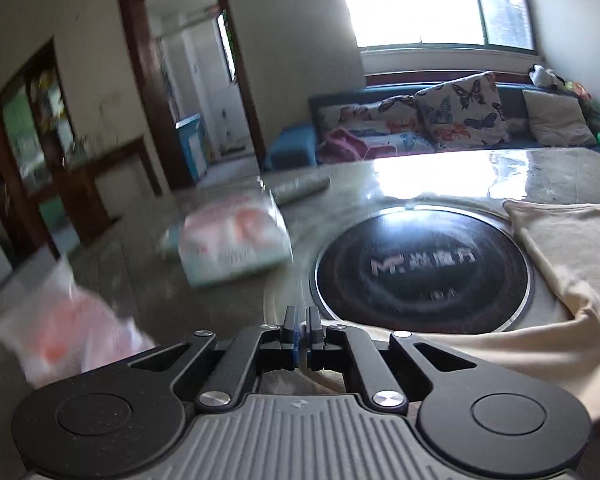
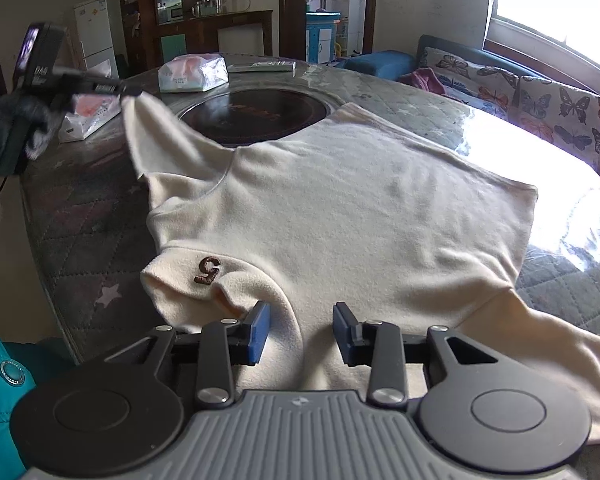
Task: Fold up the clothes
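The left gripper (image 1: 301,326) has its jaws together, cream cloth just beneath and to its right across the bench (image 1: 440,176); from the right wrist, the right gripper (image 2: 301,330) stands apart over the cream shirt (image 2: 340,216); the left gripper (image 2: 130,90) pinches a lifted sleeve tip (image 2: 140,116), so I judge it leads the fold toward the shirt's middle.

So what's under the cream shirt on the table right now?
The cream shirt lies on the grey quilted table cover. Its upper edge overlaps the rim of the round black cooktop. What lies beneath the shirt's middle is covered and cannot be seen.
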Available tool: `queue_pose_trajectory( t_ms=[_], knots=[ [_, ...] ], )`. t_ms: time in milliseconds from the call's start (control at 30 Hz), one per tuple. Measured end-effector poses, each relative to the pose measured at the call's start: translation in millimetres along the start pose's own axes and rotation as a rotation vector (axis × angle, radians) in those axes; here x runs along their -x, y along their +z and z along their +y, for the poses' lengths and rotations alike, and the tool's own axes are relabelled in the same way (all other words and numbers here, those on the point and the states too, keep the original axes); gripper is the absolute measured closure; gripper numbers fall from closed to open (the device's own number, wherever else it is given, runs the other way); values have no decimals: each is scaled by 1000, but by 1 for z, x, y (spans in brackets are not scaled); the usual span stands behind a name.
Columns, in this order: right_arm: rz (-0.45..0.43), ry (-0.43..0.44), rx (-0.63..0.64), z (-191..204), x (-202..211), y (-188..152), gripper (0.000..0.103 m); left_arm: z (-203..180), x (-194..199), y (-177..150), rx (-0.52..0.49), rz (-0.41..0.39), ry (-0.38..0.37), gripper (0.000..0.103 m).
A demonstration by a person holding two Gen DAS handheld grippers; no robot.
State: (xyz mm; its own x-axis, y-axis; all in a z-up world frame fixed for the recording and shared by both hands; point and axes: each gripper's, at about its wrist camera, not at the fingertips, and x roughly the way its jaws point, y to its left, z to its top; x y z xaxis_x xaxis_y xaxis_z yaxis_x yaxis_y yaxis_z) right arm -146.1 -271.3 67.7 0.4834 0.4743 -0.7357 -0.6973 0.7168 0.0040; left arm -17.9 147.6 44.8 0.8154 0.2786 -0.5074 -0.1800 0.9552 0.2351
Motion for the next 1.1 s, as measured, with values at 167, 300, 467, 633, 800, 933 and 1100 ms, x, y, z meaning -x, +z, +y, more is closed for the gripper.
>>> queue_pose_trajectory(
  t_ms=[167,300,467,633,800,933,1100],
  knots=[
    [7,14,-3,2,-1,1,68,7,-17,-9,0,33,14,100],
    [5,48,3,6,-3,1,68,13,-36,-21,-4,85,31,99],
    [0,64,3,9,-3,4,68,21,-44,-22,68,125,62,94],
    [-33,70,-63,-5,10,2,68,10,-19,-11,105,94,-32,93],
    [-95,-49,-140,-36,17,6,68,-40,9,7,96,52,-294,93],
    [-109,-114,-177,-51,7,7,68,-96,18,14,66,57,-493,93],
    [-71,-175,-203,-60,1,-3,68,-157,18,16,0,80,-620,93]
  ],
)
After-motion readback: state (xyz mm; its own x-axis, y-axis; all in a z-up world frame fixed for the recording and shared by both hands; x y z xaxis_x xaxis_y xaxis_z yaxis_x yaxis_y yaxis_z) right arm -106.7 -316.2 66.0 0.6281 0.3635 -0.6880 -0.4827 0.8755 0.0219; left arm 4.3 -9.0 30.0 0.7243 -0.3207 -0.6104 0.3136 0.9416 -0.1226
